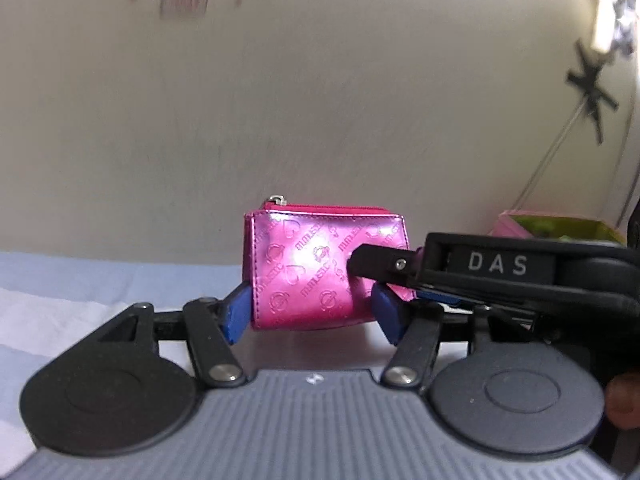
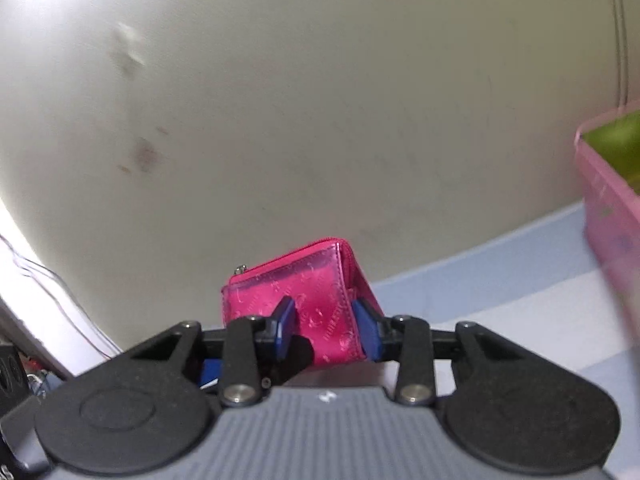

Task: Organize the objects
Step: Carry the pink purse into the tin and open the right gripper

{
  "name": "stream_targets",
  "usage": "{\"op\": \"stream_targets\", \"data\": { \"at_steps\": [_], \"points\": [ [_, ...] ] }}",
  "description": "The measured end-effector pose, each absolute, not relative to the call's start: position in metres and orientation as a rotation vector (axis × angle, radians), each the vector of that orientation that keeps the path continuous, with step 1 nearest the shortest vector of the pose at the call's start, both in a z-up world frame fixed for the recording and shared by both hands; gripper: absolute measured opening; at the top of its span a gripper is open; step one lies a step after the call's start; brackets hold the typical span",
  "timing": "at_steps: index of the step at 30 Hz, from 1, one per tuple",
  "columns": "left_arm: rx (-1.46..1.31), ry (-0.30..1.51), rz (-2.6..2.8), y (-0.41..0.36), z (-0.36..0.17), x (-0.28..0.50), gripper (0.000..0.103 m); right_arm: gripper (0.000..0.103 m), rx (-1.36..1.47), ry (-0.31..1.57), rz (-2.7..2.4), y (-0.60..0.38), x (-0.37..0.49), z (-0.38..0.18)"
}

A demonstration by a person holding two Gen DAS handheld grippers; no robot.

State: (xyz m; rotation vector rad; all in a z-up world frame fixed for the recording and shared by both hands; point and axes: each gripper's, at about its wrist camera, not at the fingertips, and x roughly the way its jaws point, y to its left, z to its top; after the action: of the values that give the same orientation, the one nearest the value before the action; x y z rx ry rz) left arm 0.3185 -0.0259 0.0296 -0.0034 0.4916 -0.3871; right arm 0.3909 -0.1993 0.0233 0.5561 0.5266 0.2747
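Item: pink purse [image 1: 316, 268], glossy, embossed with hearts and lettering, zip along its top edge with a small metal pull [image 1: 279, 200] at one end; standing upright, held above a pale blue cloth [image 1: 100, 276] that covers the surface. Left claw [image 1: 316, 312]: blue pads [image 1: 236, 316] closed against the two short ends of the purse, gripping it across its width. Right claw [image 2: 326, 330]: blue pads [image 2: 285, 326] clamped on one end of the same purse, pinching its front and back faces; in the left wrist view this claw reaches in from the right, its black body marked "DAS". Surface: cloth in pale blue with a lighter, whitish band [image 1: 48, 312] toward the near left. Room: plain cream wall [image 1: 320, 100] directly behind, lightly scuffed and stained, with a blurred reddish mark high up. Pink box [image 2: 608, 200] with a green lining on the cloth to the right, apart from the purse. Thin cords [image 1: 560, 152] run down the wall at far right, below a dark star-shaped fitting. Further cables [image 2: 52, 284] at the left edge of the right wrist view.
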Motion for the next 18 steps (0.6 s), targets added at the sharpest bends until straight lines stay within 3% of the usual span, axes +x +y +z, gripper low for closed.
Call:
{"op": "stream_targets", "data": {
  "at_steps": [9,18],
  "points": [
    [0.107,0.326,-0.528,-0.103,0.109,0.219,0.064,0.033,0.504,0.306,0.18,-0.269,0.264,0.091],
    [0.162,0.366,-0.765,-0.268,0.087,0.171,0.065,0.033,0.537,0.29,-0.068,-0.422,0.173,0.072]
  ]
}}
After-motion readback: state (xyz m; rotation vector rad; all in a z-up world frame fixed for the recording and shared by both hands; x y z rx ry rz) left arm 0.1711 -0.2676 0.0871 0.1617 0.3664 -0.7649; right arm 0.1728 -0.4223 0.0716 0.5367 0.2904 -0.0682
